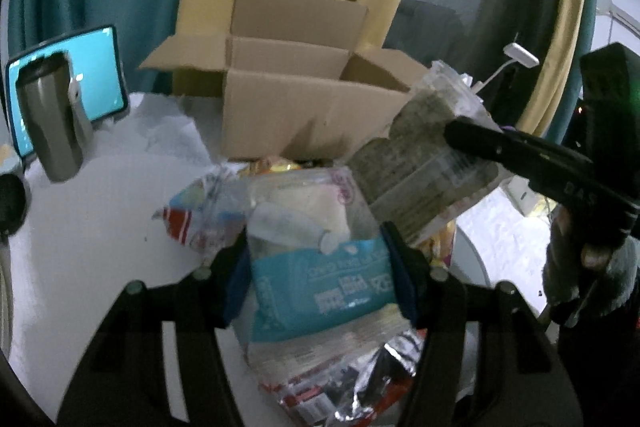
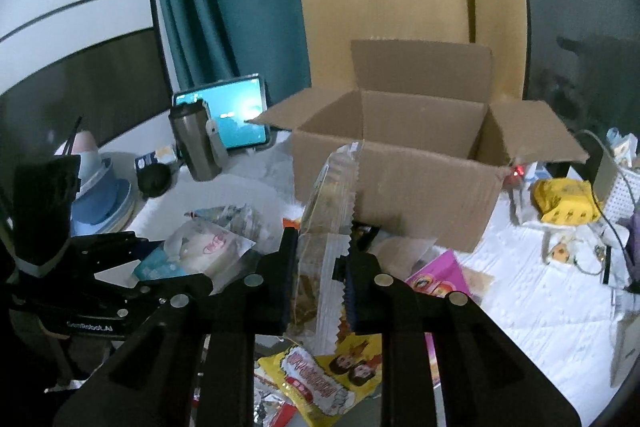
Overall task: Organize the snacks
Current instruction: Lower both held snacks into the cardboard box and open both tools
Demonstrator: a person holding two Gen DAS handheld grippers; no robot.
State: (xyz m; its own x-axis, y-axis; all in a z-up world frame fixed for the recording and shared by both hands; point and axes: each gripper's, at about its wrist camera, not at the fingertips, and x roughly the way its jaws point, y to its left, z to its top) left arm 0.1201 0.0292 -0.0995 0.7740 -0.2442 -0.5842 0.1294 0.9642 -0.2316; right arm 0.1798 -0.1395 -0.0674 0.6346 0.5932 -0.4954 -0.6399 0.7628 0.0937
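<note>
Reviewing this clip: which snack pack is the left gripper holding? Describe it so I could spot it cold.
Start at the open cardboard box on the white table; a heap of snack bags lies in front of it. The left gripper is shut on a clear pack with a light-blue label. That blue band sets it apart from the greenish clear packet in the right gripper.

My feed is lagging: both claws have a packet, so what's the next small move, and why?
Probably carry the right claw forward over the open box and let go there. It is shut on a clear packet, held clear of the snack pile, and the box stands just behind with its flaps spread. The left claw, gripping the blue packet, can follow.
</note>
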